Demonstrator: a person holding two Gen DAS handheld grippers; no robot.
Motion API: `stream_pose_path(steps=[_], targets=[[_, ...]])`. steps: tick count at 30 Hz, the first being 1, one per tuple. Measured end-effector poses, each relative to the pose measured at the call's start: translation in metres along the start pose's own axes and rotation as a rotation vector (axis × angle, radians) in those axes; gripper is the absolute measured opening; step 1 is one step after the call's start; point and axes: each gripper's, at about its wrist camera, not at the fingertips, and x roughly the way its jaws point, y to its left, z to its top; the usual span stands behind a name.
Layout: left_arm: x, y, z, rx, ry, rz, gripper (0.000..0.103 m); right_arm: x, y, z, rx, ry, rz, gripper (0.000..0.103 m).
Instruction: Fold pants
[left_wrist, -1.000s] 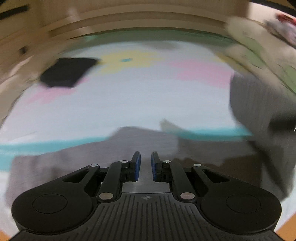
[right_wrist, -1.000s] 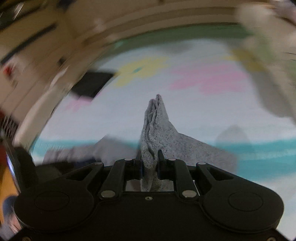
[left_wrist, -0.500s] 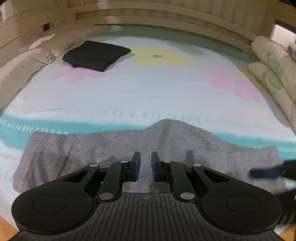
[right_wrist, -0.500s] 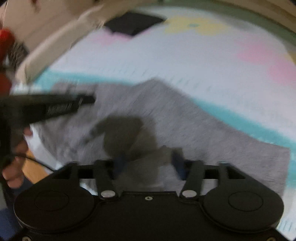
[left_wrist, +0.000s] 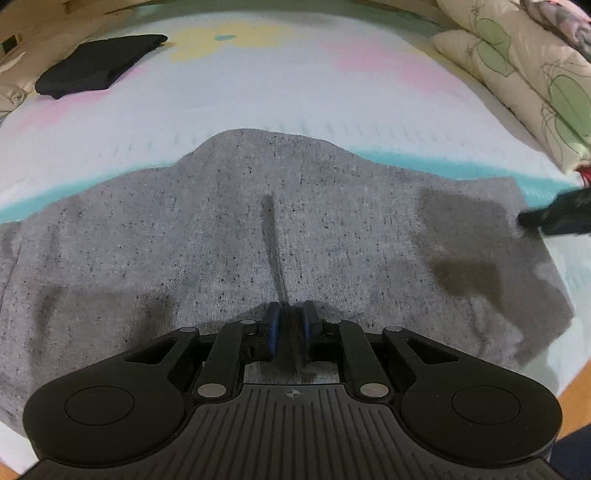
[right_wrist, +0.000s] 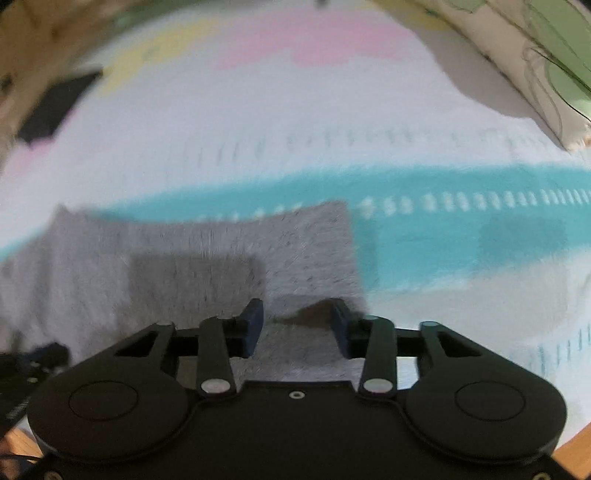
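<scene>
The grey speckled pants lie spread flat on the bed, folded lengthwise. My left gripper hovers low over their middle near the front edge, its blue pads close together with only shadow between them. The right gripper's tip shows at the pants' right end in the left wrist view. In the right wrist view my right gripper is open above the right end of the pants, near their corner. The view is blurred.
A folded black garment lies far left on the flowered sheet. Cream patterned pillows line the right side. The wooden bed edge shows at front right.
The right gripper let go of the pants and opened, and the pants now lie flat. Both grippers have dropped closer to the cloth; the right one has moved to the pants' right end.
</scene>
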Motion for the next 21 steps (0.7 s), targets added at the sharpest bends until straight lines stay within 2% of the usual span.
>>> stream_pose_path(steps=[1,2,6,7,9,11,16,19,21], targets=[[0.000,0.002,0.000,-0.004,-0.001,-0.005,0.012,-0.007,-0.010,0.002,0.023,-0.033,0.010,0.072],[0.000,0.004,-0.001,-0.016,0.000,-0.013,0.012,-0.013,-0.019,0.002,0.042,-0.061,0.012,0.084],[-0.012,0.015,0.001,-0.054,-0.030,-0.035,0.012,-0.011,-0.043,-0.001,0.091,-0.063,0.023,0.081],[-0.021,0.018,0.002,-0.064,-0.062,-0.032,0.012,-0.010,-0.045,-0.004,0.096,-0.065,0.013,0.081],[-0.039,0.033,0.003,-0.099,-0.144,-0.004,0.012,-0.012,-0.041,-0.009,0.069,-0.070,-0.007,0.073],[-0.049,0.050,0.004,-0.146,-0.191,0.035,0.012,-0.016,-0.033,-0.009,0.019,-0.089,-0.030,0.073],[-0.055,0.104,-0.002,-0.300,-0.174,0.160,0.012,-0.007,0.002,-0.005,-0.070,-0.095,-0.046,0.073],[-0.061,0.134,-0.010,-0.399,-0.180,0.182,0.012,-0.011,0.027,-0.006,-0.122,-0.114,-0.022,0.073],[-0.065,0.156,-0.019,-0.471,-0.190,0.166,0.012,-0.012,0.046,-0.007,-0.156,-0.115,0.014,0.073]])
